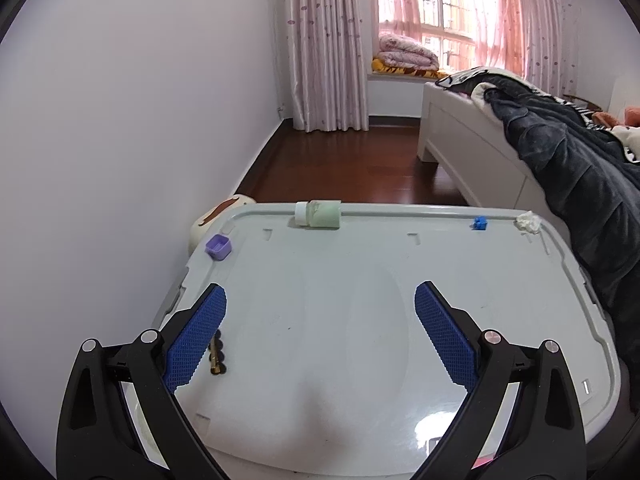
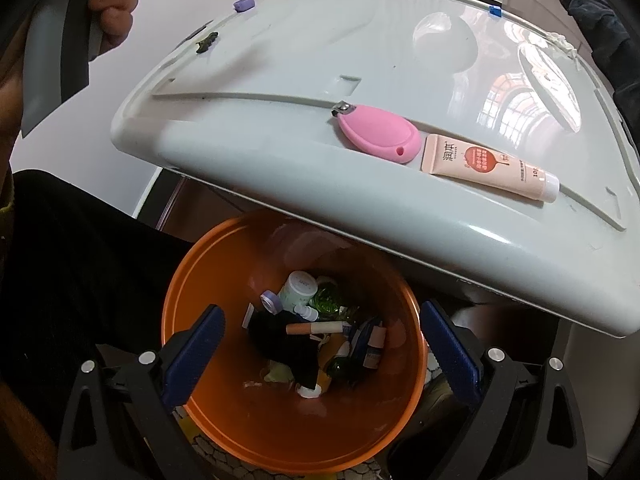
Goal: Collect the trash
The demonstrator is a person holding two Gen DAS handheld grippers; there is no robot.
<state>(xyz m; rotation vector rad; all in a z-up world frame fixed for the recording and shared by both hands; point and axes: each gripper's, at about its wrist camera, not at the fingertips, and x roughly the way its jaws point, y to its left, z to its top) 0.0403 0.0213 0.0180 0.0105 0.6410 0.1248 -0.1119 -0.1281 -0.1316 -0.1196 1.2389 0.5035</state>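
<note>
- The bin (image 2: 192,300) already holds lots of trash (bottles, tubes).
- Still on the lid (image 1: 340,320): green bottle (image 1: 319,213), purple cup (image 1: 219,247), tube (image 2: 488,168), pink case (image 2: 380,135).
- The left gripper (image 1: 320,312) and the right gripper (image 2: 320,336) are both wide apart, holding nothing.

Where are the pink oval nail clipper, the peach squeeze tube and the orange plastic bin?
Pink oval nail clipper (image 2: 380,136): right wrist view, body centre.
Peach squeeze tube (image 2: 484,164): right wrist view, printed middle.
Orange plastic bin (image 2: 188,276): right wrist view, left rim.

Orange bin (image 2: 224,420) under the lid's edge, upright; mixed trash (image 2: 316,332) inside
</note>
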